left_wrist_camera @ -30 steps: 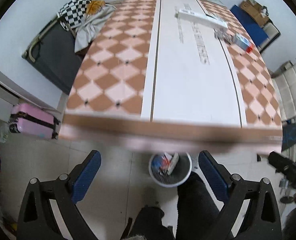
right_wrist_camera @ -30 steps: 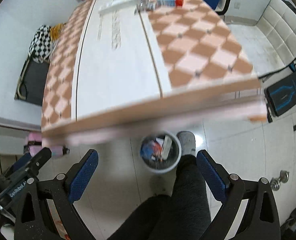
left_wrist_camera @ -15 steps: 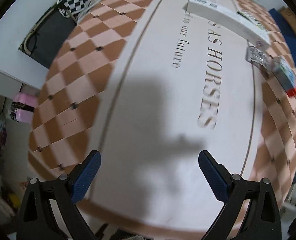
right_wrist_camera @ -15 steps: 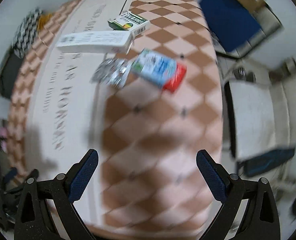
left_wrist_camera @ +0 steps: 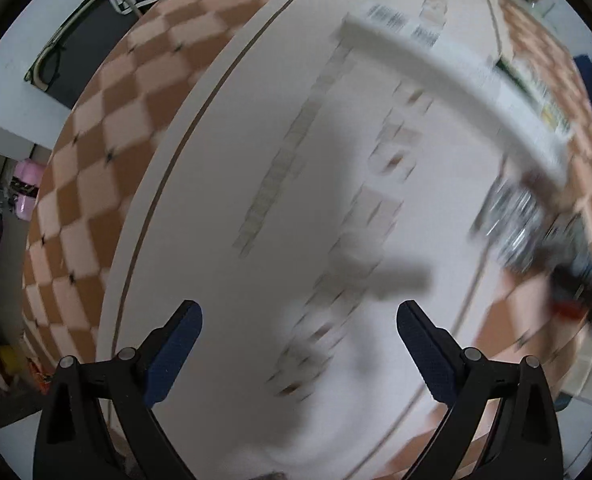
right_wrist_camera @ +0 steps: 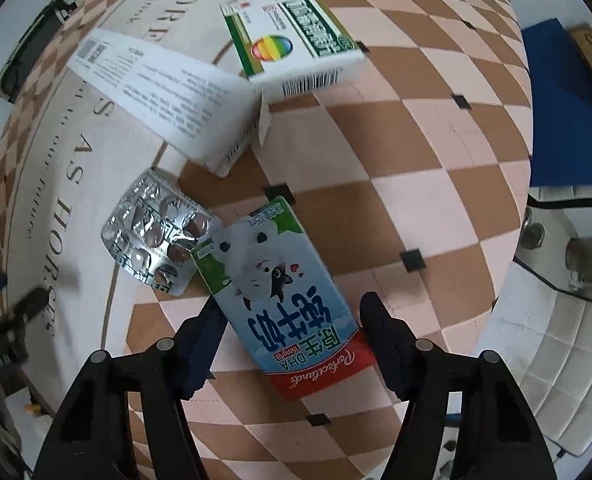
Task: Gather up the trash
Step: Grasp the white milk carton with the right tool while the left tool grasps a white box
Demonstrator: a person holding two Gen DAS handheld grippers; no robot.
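- The milk carton (right_wrist_camera: 283, 296) lies flat on the desk (right_wrist_camera: 436, 152), near the blister pack (right_wrist_camera: 157, 236).
- The right gripper (right_wrist_camera: 291, 340) is closing around it, not yet pressed.
- The carton is judged light and crushable; its long sides should be taken.
- The left gripper (left_wrist_camera: 300, 348) is held open, empty.

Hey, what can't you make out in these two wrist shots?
- Left wrist view: motion blur smears the blister pack and the table's lettering.
- Right wrist view: the milk carton hides one edge of the blister pack.
- Right tongs closing around the carton; contact unclear.
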